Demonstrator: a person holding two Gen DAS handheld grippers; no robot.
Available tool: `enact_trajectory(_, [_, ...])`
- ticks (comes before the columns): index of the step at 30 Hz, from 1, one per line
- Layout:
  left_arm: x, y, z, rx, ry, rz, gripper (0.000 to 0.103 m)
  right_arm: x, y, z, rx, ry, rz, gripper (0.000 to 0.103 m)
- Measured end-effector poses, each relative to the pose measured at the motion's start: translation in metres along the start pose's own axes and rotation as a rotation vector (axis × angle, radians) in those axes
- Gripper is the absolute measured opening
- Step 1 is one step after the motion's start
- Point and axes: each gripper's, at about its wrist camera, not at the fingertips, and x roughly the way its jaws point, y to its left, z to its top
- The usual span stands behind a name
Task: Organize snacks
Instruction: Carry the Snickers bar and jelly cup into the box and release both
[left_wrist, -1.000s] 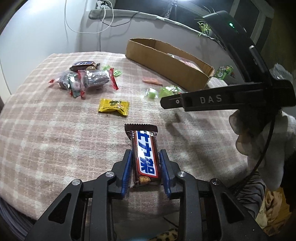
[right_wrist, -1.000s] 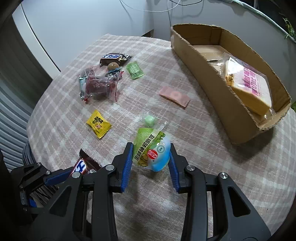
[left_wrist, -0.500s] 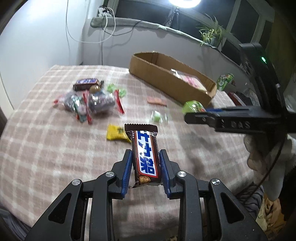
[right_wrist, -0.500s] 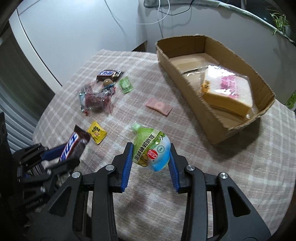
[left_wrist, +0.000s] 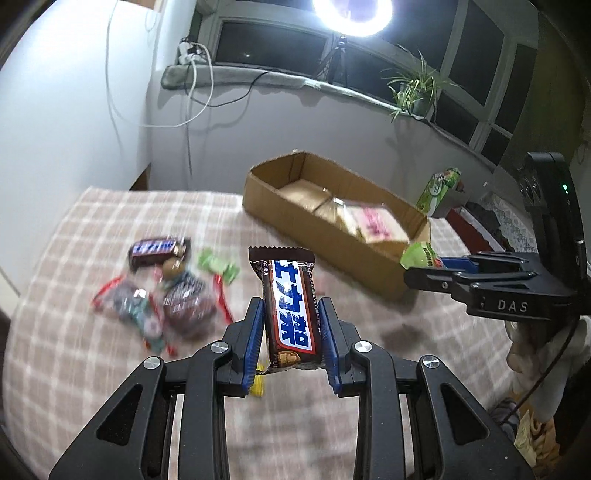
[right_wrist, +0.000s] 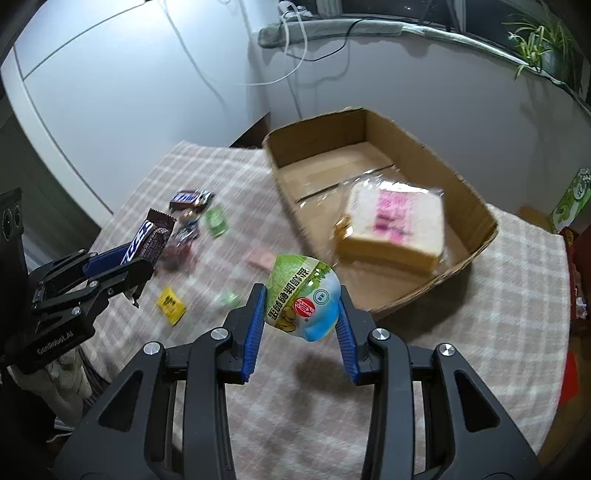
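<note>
A chocolate bar (left_wrist: 290, 310) in a brown wrapper with a blue-and-white label is clamped between the blue pads of the left gripper (left_wrist: 291, 334), its long axis running forward along the fingers and its crimped end pointing away from the camera. The bar is held clear above the checked tablecloth (left_wrist: 74, 295). A round green-and-blue pouch (right_wrist: 302, 297) is gripped between the pads of the right gripper (right_wrist: 301, 326), also lifted off the cloth, with a shadow seen beneath it. In the left wrist view the right gripper is seen at the right edge, beside the near corner of the cardboard box (left_wrist: 325, 236), with the pouch's green top showing at its tips. In the right wrist view the left gripper is seen at the left edge with the bar in it, above the loose snacks. The box lies open on the far right part of the table, and a wrapped slice of bread (right_wrist: 395, 225) with pink print is seen inside it, towards its near end. On the cloth to the left of the box are scattered a second chocolate bar (left_wrist: 157, 249), two red-edged packets (left_wrist: 159, 306), a green sweet (right_wrist: 216, 221), a pink packet (right_wrist: 260, 258) and a yellow packet (right_wrist: 170, 301); much of this is blurred. A potted plant (left_wrist: 415, 92) stands on the window ledge behind, under a bright ring light (left_wrist: 352, 14).
</note>
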Motion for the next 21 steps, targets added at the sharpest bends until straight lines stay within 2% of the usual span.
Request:
enact_trajectory(5, [0.014, -0.005, 0.023, 0.017, -0.004, -0.015, 0.028, 0.002, -0.021, 0.013, 0.022, -0.007, -0.019, 0.038])
enact_trajectory(11, [0.033, -0.006, 0.045, -0.012, 0.004, -0.056, 0.028, 0.007, -0.044, 0.028, 0.039, -0.011, -0.038, 0.038])
enact_trajectory(21, [0.074, -0.020, 0.078, 0.039, 0.043, -0.052, 0.028, 0.026, -0.076, 0.046, 0.063, 0.000, -0.060, 0.038])
